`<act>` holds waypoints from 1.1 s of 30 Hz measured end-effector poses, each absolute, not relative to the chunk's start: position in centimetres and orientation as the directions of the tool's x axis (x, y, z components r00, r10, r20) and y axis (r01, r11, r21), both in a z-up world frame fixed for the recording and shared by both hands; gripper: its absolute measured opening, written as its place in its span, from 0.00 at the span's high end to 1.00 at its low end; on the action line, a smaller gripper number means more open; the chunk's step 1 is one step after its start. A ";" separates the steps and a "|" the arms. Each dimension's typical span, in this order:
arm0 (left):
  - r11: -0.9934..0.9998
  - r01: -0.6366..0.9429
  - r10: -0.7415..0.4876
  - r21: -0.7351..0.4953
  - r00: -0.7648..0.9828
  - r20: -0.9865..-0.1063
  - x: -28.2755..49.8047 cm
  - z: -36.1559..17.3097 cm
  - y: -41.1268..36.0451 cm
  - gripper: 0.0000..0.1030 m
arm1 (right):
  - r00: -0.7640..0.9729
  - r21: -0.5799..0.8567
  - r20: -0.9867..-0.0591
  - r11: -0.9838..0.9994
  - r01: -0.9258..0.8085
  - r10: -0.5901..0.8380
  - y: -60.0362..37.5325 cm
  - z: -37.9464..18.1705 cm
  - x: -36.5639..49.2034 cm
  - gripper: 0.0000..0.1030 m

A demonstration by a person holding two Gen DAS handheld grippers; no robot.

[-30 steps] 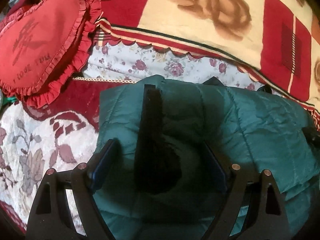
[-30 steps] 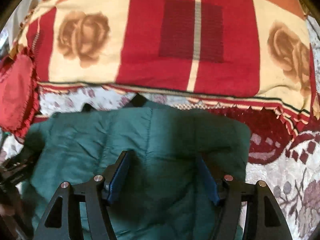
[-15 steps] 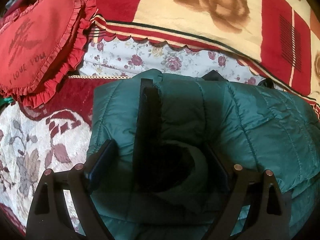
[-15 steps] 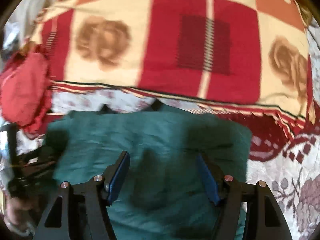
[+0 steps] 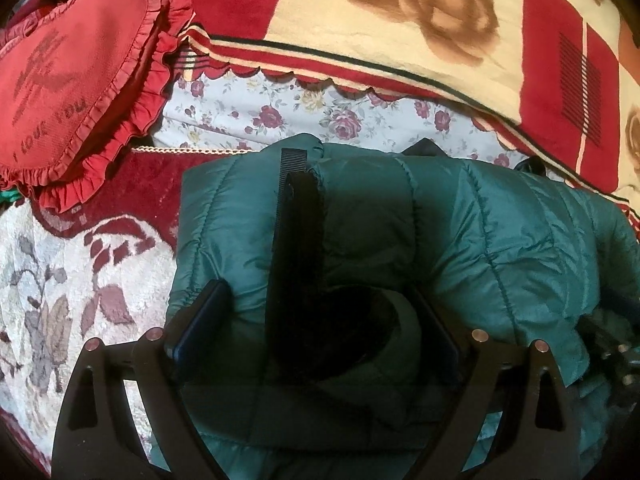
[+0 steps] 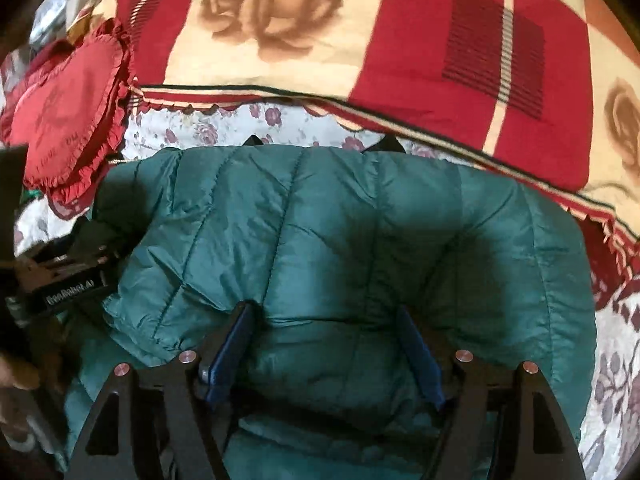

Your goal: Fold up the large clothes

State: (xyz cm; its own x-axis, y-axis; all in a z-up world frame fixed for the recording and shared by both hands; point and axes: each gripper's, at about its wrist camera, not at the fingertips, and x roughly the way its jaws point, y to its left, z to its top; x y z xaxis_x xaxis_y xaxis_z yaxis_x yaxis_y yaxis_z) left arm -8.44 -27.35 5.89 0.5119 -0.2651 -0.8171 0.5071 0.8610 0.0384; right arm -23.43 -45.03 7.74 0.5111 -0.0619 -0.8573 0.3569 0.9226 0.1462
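Observation:
A dark green quilted puffer jacket [image 5: 500, 240] lies folded in a thick bundle on the bed; it also fills the right wrist view [image 6: 340, 240]. A black strap and dark lining [image 5: 296, 264] run down its left part. My left gripper [image 5: 316, 328] is open, its jaws standing wide on either side of the jacket's near fold and the black lining. My right gripper [image 6: 324, 352] is open, its blue-padded jaws wide apart over the jacket's near edge. The left gripper's body [image 6: 68, 280] shows at the left of the right wrist view.
A red heart-shaped ruffled cushion [image 5: 72, 80] lies at the far left, also in the right wrist view [image 6: 68, 120]. A red and cream rose-patterned blanket [image 5: 400, 32] lies behind the jacket. A floral sheet [image 5: 280, 116] and a red and white bedspread [image 5: 80, 280] lie under it.
Both grippers have moved closer over the jacket and a little to the right; the jacket bundle fills more of each view. Both jaws stay wide open.

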 end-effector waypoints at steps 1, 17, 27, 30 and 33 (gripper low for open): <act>0.861 0.507 -0.266 0.037 0.511 -0.817 -8.4 5.9 -27.3 0.11 | 0.518 0.159 -0.854 0.919 0.360 -0.055 -45.2 8.3 -23.7 0.32; 0.862 0.505 -0.273 0.034 0.520 -0.810 -8.6 5.7 -27.2 0.10 | 0.484 0.070 -0.848 0.860 0.505 -0.215 -51.4 6.5 -28.6 0.31; 0.863 0.503 -0.274 0.041 0.535 -0.799 -8.8 5.9 -27.2 0.10 | 0.516 0.123 -0.833 0.843 0.524 -0.200 -51.2 8.9 -30.8 0.31; 0.856 0.515 -0.280 0.050 0.542 -0.792 -9.3 6.7 -26.9 0.10 | 0.551 0.167 -0.817 0.843 0.512 -0.173 -50.4 10.3 -32.5 0.31; 0.858 0.512 -0.292 0.037 0.545 -0.786 -10.3 7.7 -25.8 0.10 | 0.565 0.189 -0.813 0.853 0.487 -0.142 -49.3 11.4 -34.2 0.31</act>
